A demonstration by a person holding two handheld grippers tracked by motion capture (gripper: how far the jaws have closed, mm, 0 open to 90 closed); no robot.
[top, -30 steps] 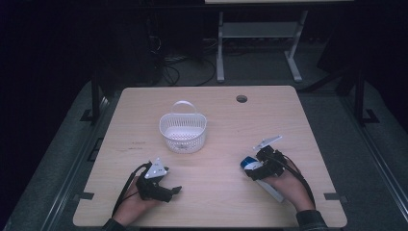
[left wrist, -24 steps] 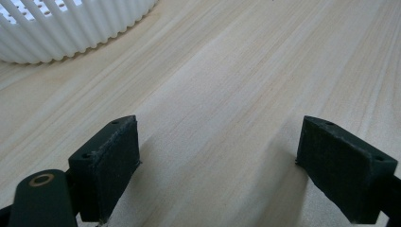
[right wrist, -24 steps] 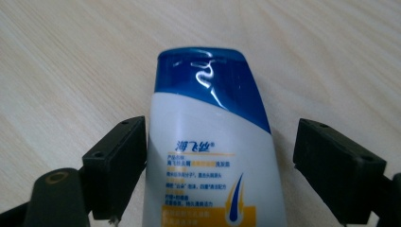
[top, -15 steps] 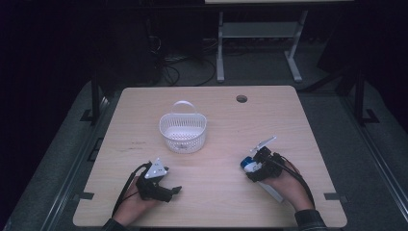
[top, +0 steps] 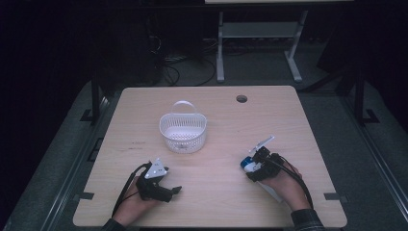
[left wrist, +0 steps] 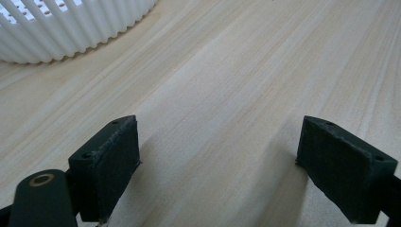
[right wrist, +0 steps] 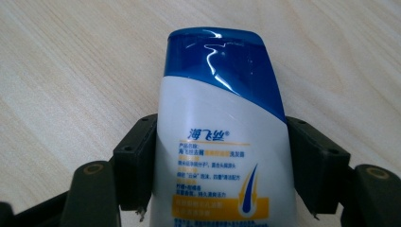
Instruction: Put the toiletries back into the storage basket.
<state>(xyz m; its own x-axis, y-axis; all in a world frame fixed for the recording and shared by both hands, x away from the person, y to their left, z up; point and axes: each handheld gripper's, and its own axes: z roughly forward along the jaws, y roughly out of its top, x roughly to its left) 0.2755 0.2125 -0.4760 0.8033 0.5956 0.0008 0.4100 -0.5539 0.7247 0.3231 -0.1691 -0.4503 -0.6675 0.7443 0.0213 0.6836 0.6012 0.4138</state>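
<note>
The right gripper [right wrist: 220,163] has a white shampoo bottle [right wrist: 222,137] with a blue cap between its jaws. The jaws have just been closing, and now both black pads touch the sides of the bottle. So the bottle is held, but maybe not tight yet. It lies low on the wooden counter [top: 221,192], off to the right of the white basket [top: 183,133] and closer to the person.

The bottle is smooth and shiny, and its sides curve in. If the jaws do not squeeze hard enough, it could slide out when it goes up. It could also tip, because the jaws hold it near the bottom end and the cap end sticks far out. If they squeeze too hard, the soft sides could dent or the cap could pop.

The basket is light. A bump from the bottle could push it away or knock it over.

The left gripper [left wrist: 217,165] rests in front of the basket with its jaws wide apart, holding nothing.
</note>
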